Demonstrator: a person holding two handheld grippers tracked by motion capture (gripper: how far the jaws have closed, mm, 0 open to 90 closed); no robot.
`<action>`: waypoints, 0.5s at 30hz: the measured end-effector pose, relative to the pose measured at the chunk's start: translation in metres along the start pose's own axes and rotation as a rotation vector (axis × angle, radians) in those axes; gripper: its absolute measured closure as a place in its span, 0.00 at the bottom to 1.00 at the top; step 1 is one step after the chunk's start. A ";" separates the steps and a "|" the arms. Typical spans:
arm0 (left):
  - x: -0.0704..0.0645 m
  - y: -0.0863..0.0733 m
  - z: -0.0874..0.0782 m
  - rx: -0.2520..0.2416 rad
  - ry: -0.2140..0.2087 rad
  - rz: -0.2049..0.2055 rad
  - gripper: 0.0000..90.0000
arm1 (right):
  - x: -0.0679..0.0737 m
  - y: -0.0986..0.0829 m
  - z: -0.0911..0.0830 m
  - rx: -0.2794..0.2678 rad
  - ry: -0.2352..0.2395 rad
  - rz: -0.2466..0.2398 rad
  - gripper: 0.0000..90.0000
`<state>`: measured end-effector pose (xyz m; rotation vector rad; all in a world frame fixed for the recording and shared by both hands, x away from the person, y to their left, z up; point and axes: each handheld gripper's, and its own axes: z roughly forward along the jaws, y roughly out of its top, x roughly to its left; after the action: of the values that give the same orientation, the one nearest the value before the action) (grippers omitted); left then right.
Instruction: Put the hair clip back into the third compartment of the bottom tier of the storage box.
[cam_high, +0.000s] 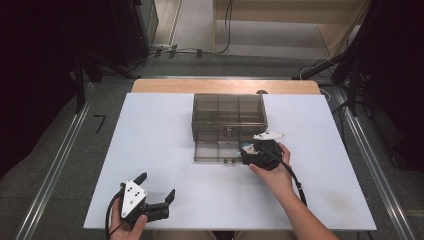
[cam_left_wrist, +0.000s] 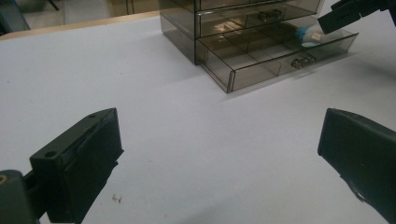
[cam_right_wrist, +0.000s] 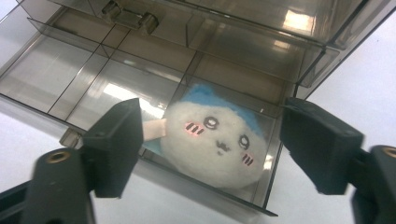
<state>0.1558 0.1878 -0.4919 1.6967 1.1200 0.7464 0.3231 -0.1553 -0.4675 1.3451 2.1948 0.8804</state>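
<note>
A smoky clear drawer cabinet (cam_high: 228, 116) stands at the middle of the white table, its bottom drawer (cam_high: 220, 151) pulled out toward me. A white plush toy with blue ears and pink cheeks (cam_right_wrist: 215, 140) lies in the drawer's right end compartment. My right gripper (cam_high: 249, 151) hovers open over that compartment, jaws on either side of the plush (cam_high: 247, 148) without touching it. My left gripper (cam_high: 156, 186) rests open near the table's front left, holding nothing. In the left gripper view the cabinet (cam_left_wrist: 243, 23) and open drawer (cam_left_wrist: 275, 60) are far ahead.
The white table sheet (cam_high: 150, 150) lies on a wooden top (cam_high: 225, 86). Metal rails run along both sides on the floor, with cables and dark stands behind the table. The drawer's other compartments (cam_right_wrist: 88, 74) hold nothing.
</note>
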 end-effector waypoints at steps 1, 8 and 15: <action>0.000 0.000 0.000 0.000 0.000 0.000 0.00 | 0.000 0.000 -0.001 -0.002 -0.001 0.000 0.19; 0.000 0.000 -0.001 -0.003 0.003 -0.005 0.00 | -0.001 -0.001 -0.005 -0.020 0.012 0.006 0.10; 0.000 0.000 -0.001 -0.001 0.001 0.000 0.00 | 0.002 -0.001 -0.011 -0.040 0.032 -0.008 0.09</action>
<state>0.1551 0.1877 -0.4918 1.6955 1.1201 0.7479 0.3143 -0.1569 -0.4607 1.3115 2.1928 0.9446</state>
